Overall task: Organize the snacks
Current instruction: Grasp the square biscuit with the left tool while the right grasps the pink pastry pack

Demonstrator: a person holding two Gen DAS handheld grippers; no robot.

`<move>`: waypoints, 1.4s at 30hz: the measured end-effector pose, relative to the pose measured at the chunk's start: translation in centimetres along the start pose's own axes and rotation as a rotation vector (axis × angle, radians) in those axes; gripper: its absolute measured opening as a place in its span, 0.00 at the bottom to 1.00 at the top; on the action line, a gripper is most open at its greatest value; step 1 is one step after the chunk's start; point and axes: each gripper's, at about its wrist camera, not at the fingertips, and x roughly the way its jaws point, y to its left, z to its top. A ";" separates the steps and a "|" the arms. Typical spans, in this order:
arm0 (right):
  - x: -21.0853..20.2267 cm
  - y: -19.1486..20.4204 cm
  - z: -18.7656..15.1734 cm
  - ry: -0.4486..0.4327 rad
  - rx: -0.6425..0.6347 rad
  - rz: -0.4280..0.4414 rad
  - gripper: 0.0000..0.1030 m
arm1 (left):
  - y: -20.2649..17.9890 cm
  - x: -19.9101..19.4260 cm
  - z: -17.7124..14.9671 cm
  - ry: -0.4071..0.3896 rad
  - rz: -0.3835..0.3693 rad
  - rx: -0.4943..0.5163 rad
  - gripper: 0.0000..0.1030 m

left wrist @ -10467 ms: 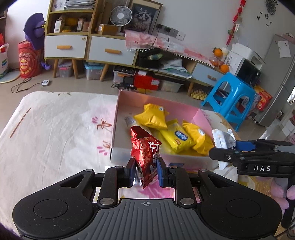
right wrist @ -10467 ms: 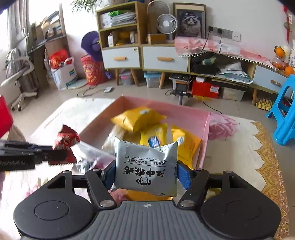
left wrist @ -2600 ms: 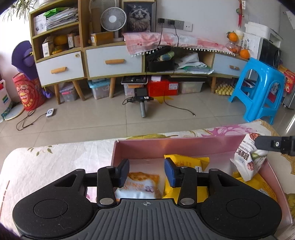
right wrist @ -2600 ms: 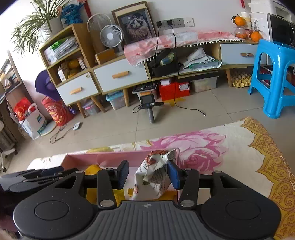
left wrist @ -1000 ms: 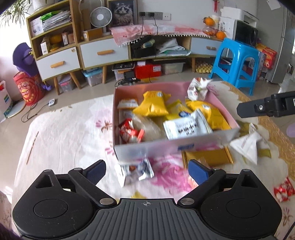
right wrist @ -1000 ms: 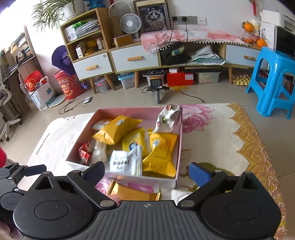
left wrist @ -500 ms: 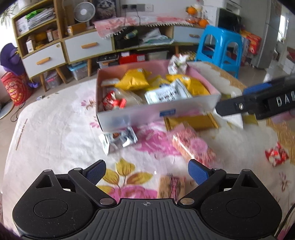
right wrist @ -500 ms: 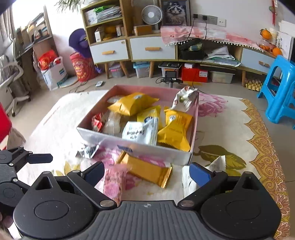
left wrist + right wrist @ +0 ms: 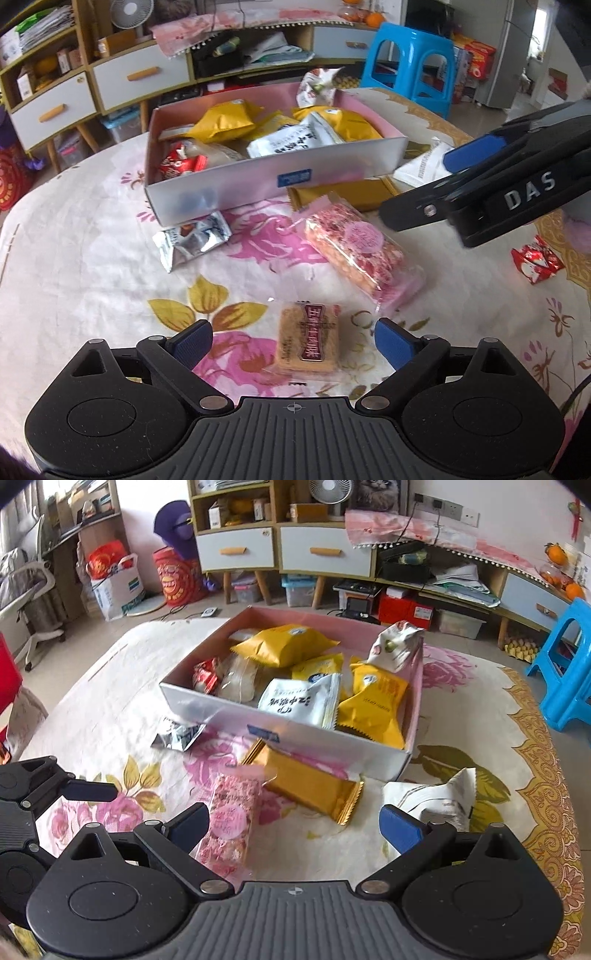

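Left wrist view: my left claw (image 9: 291, 341) gapes wide and empty, now pulled back from the box (image 9: 258, 181) at twelve o'clock, with the biscuit packet (image 9: 308, 341) lying between its fingers. My right claw (image 9: 291, 823), at two o'clock, is equally spread and has let go of its bag. Both drops done, I judge loose snacks next: the pink packet (image 9: 356, 247) at one o'clock.
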 end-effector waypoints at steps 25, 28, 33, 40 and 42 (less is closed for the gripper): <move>1.9 1.8 -0.5 0.068 -0.027 0.032 0.88 | 1.9 -0.2 0.2 0.023 0.012 -0.094 0.31; 2.1 2.1 -0.5 0.073 -0.037 0.034 0.88 | 2.9 -0.2 0.3 0.033 0.034 -0.127 0.31; 2.3 2.6 -0.6 0.078 -0.047 0.041 0.88 | 4.2 -0.3 0.2 0.049 0.069 -0.168 0.31; 3.0 3.6 -0.3 0.087 -0.058 0.050 0.83 | 5.5 -0.4 0.0 0.065 0.103 -0.202 0.31; 3.2 4.0 -0.3 0.093 -0.065 0.050 0.83 | 5.7 -0.5 0.0 0.067 0.105 -0.206 0.31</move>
